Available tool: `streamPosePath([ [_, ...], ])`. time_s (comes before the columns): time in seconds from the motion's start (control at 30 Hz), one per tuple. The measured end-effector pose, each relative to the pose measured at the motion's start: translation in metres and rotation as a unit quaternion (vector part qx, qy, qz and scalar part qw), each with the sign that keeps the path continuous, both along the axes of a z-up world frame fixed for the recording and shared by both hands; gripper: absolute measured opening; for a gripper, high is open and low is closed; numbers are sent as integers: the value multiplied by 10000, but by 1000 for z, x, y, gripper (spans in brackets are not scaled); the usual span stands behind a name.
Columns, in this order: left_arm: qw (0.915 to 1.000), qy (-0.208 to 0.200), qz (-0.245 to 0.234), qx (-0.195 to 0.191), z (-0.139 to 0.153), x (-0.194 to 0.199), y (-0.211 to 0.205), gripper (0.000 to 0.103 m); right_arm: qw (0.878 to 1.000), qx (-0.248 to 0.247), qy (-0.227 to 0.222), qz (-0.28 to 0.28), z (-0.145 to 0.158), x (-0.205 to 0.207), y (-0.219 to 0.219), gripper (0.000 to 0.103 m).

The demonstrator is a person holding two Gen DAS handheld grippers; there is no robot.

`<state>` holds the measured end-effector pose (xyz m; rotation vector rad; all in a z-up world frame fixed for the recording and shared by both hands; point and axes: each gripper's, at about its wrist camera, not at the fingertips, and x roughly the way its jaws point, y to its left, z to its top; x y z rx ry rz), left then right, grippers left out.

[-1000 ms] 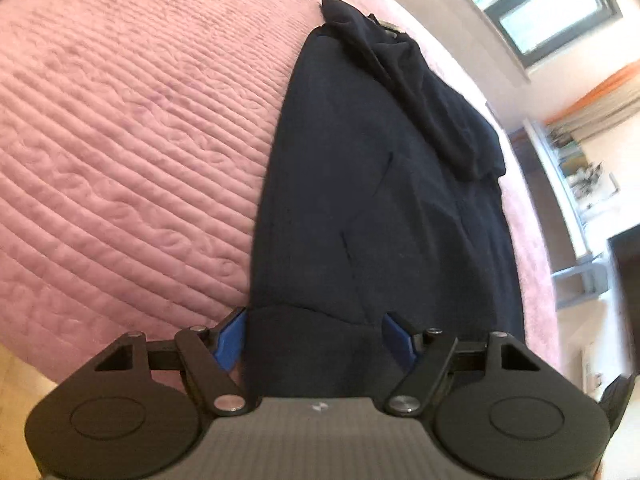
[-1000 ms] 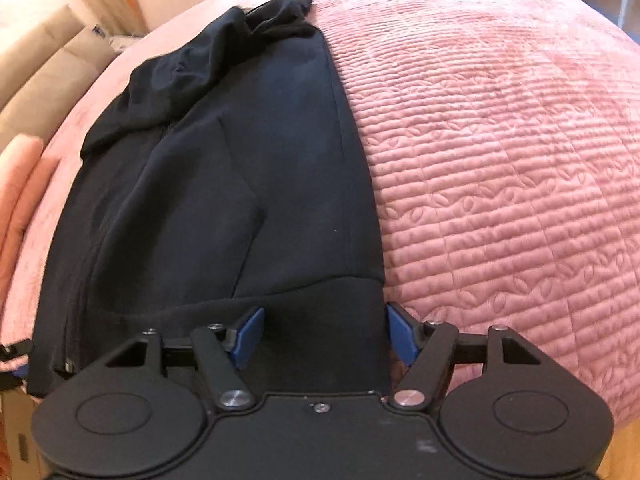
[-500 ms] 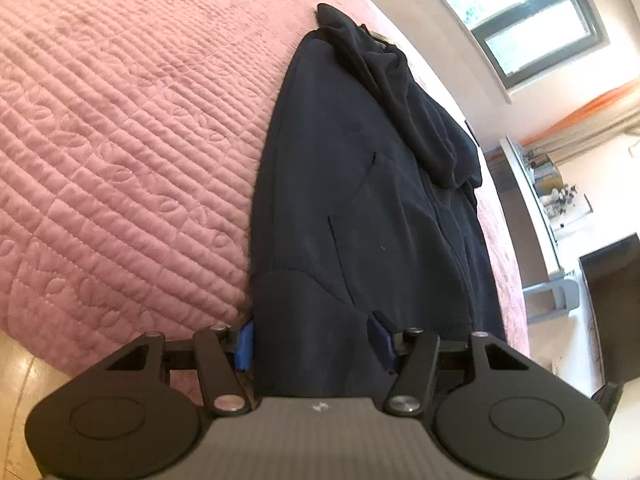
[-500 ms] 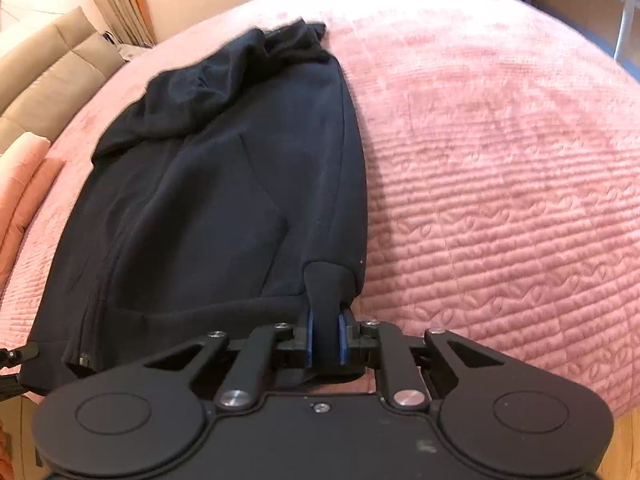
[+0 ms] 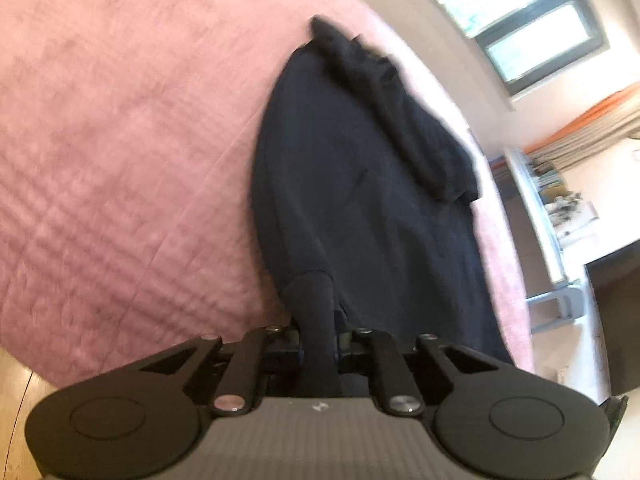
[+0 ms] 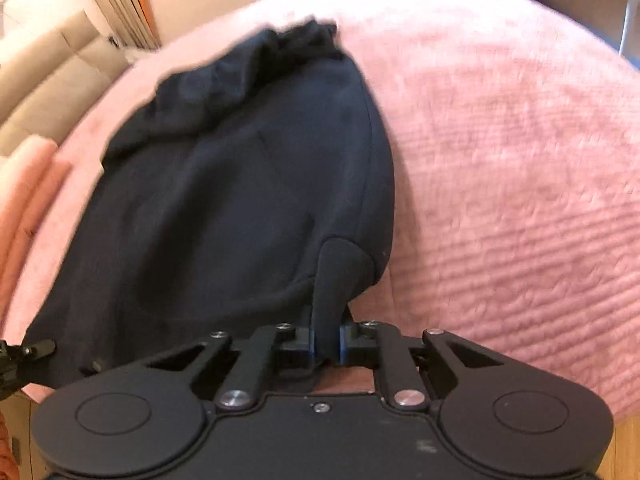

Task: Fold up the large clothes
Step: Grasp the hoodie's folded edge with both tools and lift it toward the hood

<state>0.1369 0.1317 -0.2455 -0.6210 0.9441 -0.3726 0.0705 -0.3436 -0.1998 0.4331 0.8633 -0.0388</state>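
Gripping hem corners: left claw and right claw, jaws just closed on hoodie, which lies ahead across bedspread. Risk: thick fabric slipping from narrow pinch when lifted.

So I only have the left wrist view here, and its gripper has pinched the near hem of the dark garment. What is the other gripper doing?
Observer: The right gripper is shut on the dark garment too, at the hem corner on the opposite side; its jaws have just been closing.
Operator: Is that corner off the bed?
Observer: It is bunched up between the blue pads, and pink quilt shows just under the raised corner.
Operator: Anything past the garment on that side?
Observer: A beige sofa beside the bed, which the left wrist view lacks.
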Motion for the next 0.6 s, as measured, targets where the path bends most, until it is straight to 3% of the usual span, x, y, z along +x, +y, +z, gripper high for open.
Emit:
streamPosePath([
  [0.13, 9982, -558, 11, -204, 53, 8, 8, 6, 9982, -185, -542, 182, 42, -1, 0, 13],
  [0.27, 9952, -892, -35, -406, 76, 28, 9, 6, 9954, -315, -884, 187, 56, 11, 0, 13],
  [0.43, 9937, -1006, -325, -383, 54, 63, 1, 6, 9957, -392, -762, 357, 31, 38, -10, 13],
  [0.6, 9965, -369, -591, -468, 12, 88, -9, 6, 9965, -87, -378, 736, 4, 56, -11, 13],
])
